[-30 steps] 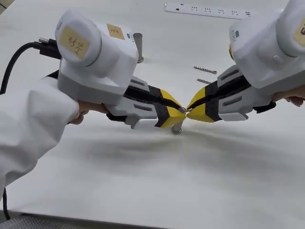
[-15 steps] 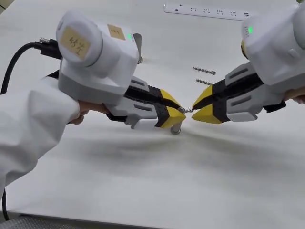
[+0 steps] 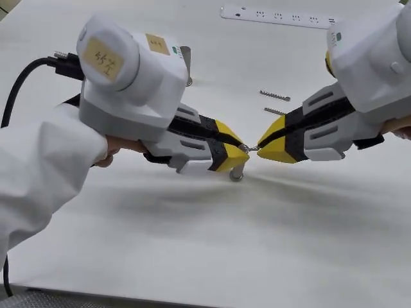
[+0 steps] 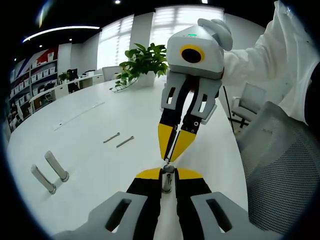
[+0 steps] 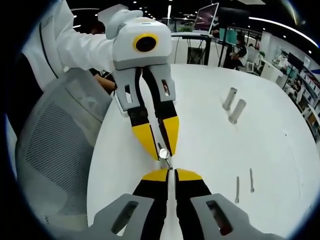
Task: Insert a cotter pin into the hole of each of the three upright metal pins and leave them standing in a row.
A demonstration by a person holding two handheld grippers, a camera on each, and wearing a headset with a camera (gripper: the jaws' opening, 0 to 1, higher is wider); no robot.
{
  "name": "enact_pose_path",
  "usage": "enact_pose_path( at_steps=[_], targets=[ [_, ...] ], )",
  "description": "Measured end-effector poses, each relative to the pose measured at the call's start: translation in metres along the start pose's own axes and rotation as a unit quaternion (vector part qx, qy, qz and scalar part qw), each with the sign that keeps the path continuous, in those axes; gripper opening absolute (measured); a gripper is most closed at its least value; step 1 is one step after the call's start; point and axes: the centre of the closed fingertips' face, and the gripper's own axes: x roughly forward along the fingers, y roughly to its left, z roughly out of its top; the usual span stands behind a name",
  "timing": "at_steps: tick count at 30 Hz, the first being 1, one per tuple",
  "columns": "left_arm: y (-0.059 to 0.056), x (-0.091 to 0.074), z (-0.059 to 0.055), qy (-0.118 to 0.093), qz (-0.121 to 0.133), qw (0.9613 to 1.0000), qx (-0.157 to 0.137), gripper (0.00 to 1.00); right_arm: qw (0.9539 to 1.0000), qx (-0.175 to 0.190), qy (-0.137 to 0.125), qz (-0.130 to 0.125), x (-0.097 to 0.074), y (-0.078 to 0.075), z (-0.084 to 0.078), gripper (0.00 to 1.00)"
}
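My left gripper [image 3: 237,153] is shut on an upright metal pin [image 4: 167,179], whose round foot [image 3: 237,173] rests on the white table. Facing it tip to tip, my right gripper [image 3: 261,144] is shut on a thin cotter pin [image 3: 252,148]. The cotter pin's free end meets the top of the metal pin [image 5: 163,153]. Whether it sits in the hole I cannot tell. In the left gripper view the right gripper [image 4: 171,150] comes down from above. The left gripper [image 5: 161,145] does the same in the right gripper view, above the right gripper's [image 5: 171,173] own jaws.
Two more metal pins [image 4: 42,180] [image 4: 57,166] stand side by side, one [image 3: 186,63] half hidden behind the left gripper. Two loose cotter pins [image 3: 275,95] [image 3: 275,111] lie beyond the grippers. A power strip [image 3: 276,15] lies at the far edge. A black cable [image 3: 19,83] trails at left.
The right gripper has drawn back a little to the right with the cotter pin, so a short length of it shows between the tips. The left gripper holds still.
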Motion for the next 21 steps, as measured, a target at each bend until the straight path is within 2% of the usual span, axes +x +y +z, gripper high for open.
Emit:
enact_pose_path(
  at_steps=[15,21],
  targets=[
    [0.0011,-0.0014,0.0012,0.001,0.002,1.0,0.002,0.06,1.0,-0.004,-0.001,0.009,0.0019,0.0081,0.0045,0.0],
    [-0.0001,-0.0022,0.001,0.001,0.001,1.0,0.0,0.07,0.9999,-0.011,0.0,0.003,0.0003,0.0081,0.0067,0.0]
  ],
)
